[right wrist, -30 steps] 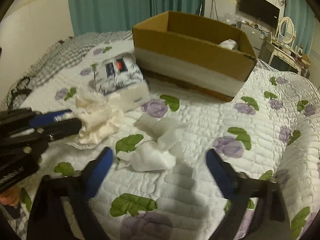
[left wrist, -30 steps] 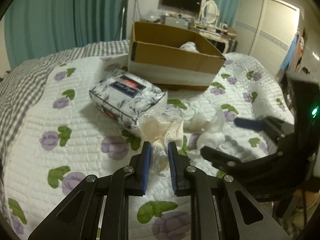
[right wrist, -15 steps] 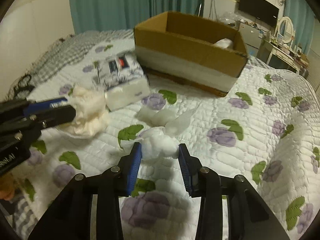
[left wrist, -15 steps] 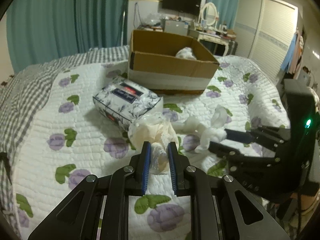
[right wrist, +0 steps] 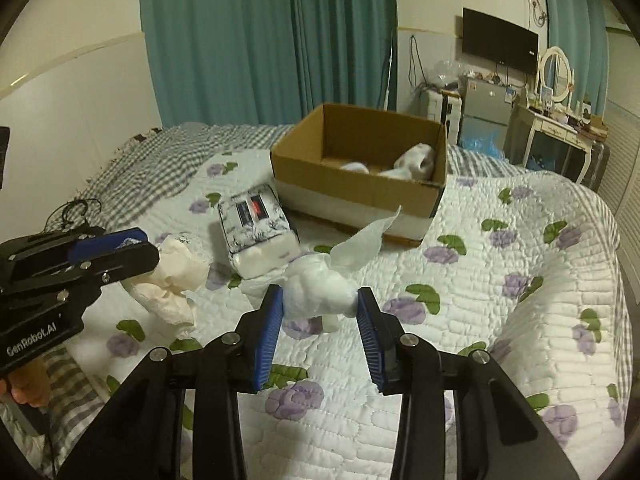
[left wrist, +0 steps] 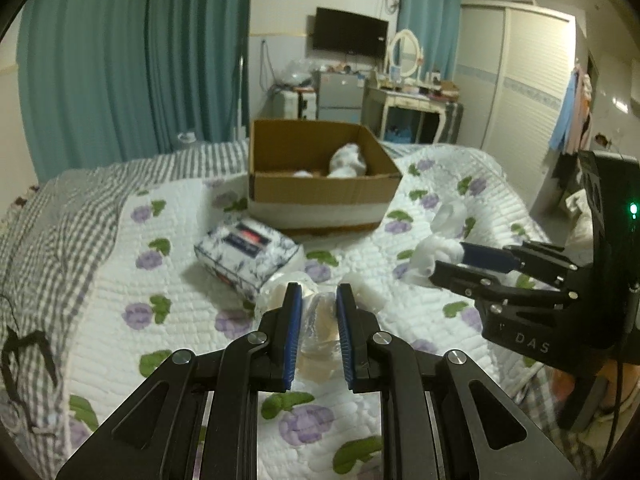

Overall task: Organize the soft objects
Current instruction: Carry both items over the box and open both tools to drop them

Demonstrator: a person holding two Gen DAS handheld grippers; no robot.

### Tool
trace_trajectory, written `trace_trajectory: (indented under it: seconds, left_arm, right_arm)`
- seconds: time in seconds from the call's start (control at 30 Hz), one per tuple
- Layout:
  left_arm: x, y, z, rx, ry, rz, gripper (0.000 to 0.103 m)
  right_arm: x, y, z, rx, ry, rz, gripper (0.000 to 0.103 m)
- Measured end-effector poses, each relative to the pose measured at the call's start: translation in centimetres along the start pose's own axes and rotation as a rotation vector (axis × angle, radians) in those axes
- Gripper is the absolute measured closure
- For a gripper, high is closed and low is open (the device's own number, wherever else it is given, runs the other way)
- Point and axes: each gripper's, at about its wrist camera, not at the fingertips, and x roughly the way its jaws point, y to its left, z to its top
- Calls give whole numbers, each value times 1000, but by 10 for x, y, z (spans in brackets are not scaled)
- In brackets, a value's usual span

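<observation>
Both tongs are loaded and up off the bed. The left tongs (left wrist: 316, 300) are pinched narrow on a cream crumpled tissue wad (right wrist: 176, 280); from the right wrist cam the wad hangs below and to the side of those tongs. The right tongs (right wrist: 320, 304) sit at medium width, clamped on a white tissue ball (right wrist: 320, 292) w/ a loose tail of tissue sticking up toward the box.

Key relation: the cardboard box (left wrist: 320, 192) lies straight ahead of both tongs, further up the quilt (right wrist: 500, 320), open top facing up, w/ some white soft stuff (left wrist: 348, 160) already inside near its far right corner. Its long side runs roughly across the left cam's view. From the right cam it sits ahead and turned, near corner pointing at the tongs. The tissue pack (left wrist: 248, 252) lies between the left tongs and the box, a bit left of the direct line, so the left load prob needs to pass over or beside it.

Can't say for sure which arm is nearer the box; the right tongs look slightly ahead in the left cam. Judgement: next move is carry fwd over the near box wall, then release. Risk: the trailing tail catching the rim.
</observation>
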Motion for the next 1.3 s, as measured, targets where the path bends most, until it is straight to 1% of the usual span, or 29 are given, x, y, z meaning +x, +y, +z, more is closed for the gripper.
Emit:
trace_trajectory:
  seconds: [0.23,0.4,0.57,0.73,0.83,0.93,1.07,1.2,1.3]
  left_arm:
    - [-13,-12,26,49,-41,26,87]
    - [-13,-25,51,97,-68,38,87]
    - [1,-29,88,92,-95,24,87]
    - [26,-30,136,86,-140,44,87]
    - [40,-32,160,106,-164,79,87]
    - [63,-34,186,158,-185,121,87]
    - [96,-26,205,160,-174,123,87]
    - [135,-16,203,174,-128,149,87]
    - [161,-9,195,166,-90,139,87]
  right_arm:
    - [-10,-8,11,12,-30,19,66]
    - [-13,-20,30,16,-60,19,66]
    - [-10,-41,63,19,-85,6,66]
    - [-1,-61,109,-5,-126,-34,66]
    - [12,-72,139,-3,-143,-37,66]
    - [31,-79,166,-20,-155,-59,66]
    - [66,-88,191,-16,-134,-62,66]
    - [105,-96,199,-13,-89,-64,66]
    - [134,-101,194,-16,-55,-79,66]
